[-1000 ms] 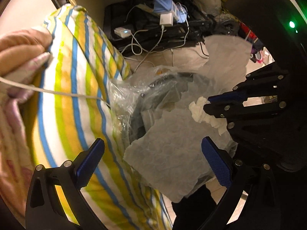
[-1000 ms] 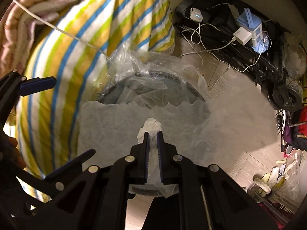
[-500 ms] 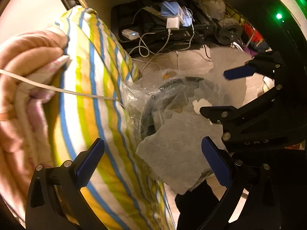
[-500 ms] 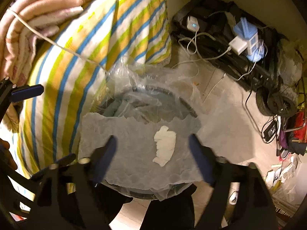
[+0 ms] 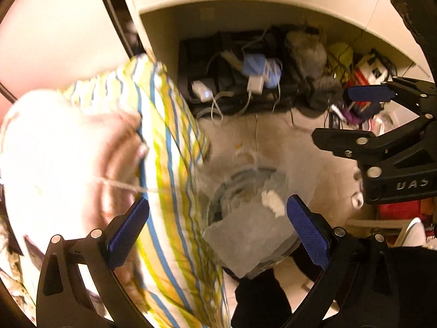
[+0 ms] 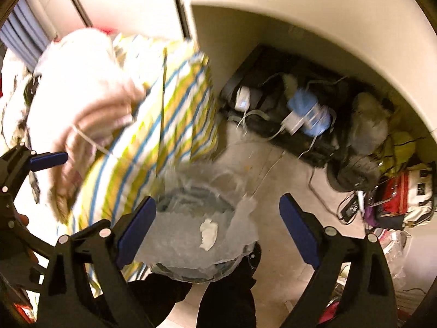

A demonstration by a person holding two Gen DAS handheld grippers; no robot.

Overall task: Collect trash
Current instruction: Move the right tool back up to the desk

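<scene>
A round trash bin lined with a clear plastic bag stands on the floor below both grippers; it also shows in the left wrist view. A grey sheet of paper lies across its mouth, and a small crumpled white tissue rests on the sheet. The tissue also shows in the left wrist view. My right gripper is open and empty, well above the bin. My left gripper is open and empty, also above the bin. The right gripper shows at the right of the left wrist view.
A striped yellow, blue and white bedcover with a pink blanket presses against the bin's left side. A white cable runs over the bedding. Chargers and cords lie on a black case by the wall. Bags crowd the right.
My right gripper opened and let go of the white tissue, which now lies on the grey sheet over the bin. Both grippers then rose and drew back from the bin.
</scene>
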